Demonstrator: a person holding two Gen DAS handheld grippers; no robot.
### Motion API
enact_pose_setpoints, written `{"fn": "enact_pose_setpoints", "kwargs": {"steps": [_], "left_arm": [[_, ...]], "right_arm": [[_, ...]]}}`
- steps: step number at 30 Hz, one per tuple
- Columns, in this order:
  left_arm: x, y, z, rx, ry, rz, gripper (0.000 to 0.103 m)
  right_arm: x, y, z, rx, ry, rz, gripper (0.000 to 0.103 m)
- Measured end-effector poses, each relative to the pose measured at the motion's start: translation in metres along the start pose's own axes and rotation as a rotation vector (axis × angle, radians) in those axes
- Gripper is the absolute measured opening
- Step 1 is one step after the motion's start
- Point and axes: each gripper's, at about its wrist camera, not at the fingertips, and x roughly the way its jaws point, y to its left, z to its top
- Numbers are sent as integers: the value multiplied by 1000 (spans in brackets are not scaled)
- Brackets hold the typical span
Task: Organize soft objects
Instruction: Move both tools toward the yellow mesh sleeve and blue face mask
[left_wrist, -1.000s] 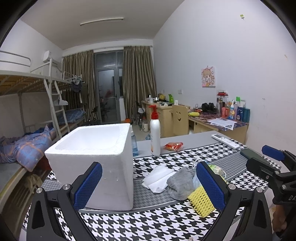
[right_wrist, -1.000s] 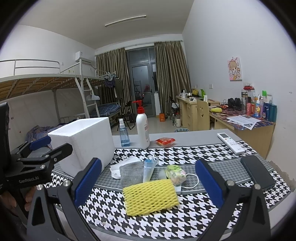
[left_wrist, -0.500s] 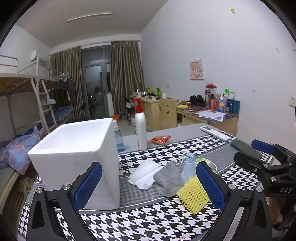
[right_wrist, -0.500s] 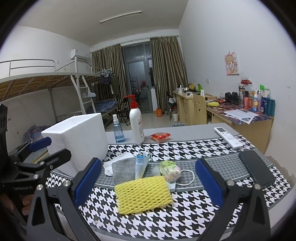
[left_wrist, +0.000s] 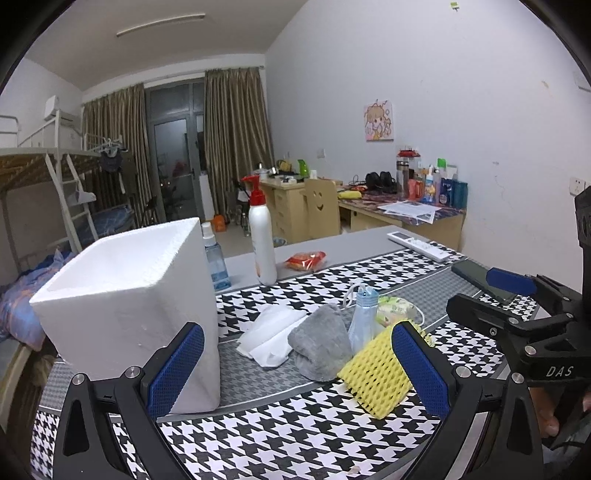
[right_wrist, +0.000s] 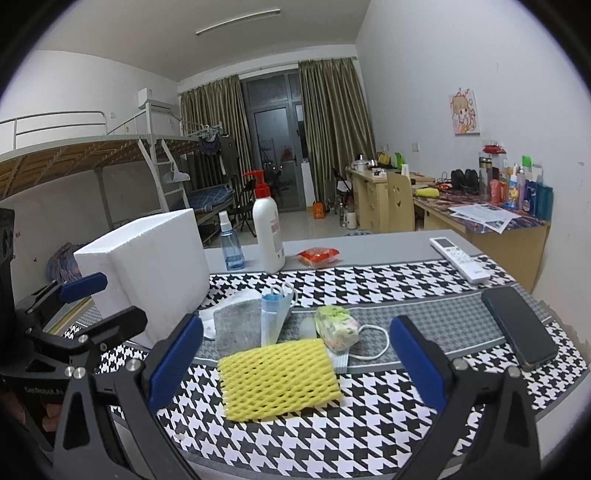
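— Hovering apart, both tongs, left tongs (left_wrist: 295, 365) and right tongs (right_wrist: 297, 360)?
— Yes, spread wide, empty. Yellow foam net (right_wrist: 279, 378) lies on the tabletop (right_wrist: 369, 435), beside the grey cloth (left_wrist: 321, 345) near the foam box (left_wrist: 129, 295).

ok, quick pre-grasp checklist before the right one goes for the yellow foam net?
1. Right hand-held gripper open and empty: ok.
2. Left hand-held gripper open and empty: ok.
3. Yellow foam net lined up between the right gripper's fingers: ok.
4. Net free to lift: cannot tell; its far edge meets the tissue pack and face mask, overlap unclear.
5. White foam box open on top and reachable: ok; its contents cannot be seen.
6. Hard items clear of the path: ok; phone and remote lie off to the right.
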Motion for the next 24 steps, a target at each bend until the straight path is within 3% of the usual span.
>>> {"fn": "enact_pose_setpoints", "kwargs": {"steps": [24], "left_arm": [[42,-14,11,17,81,-67,102]], "right_arm": [[15,-21,-16,20,86,11,102]]}}
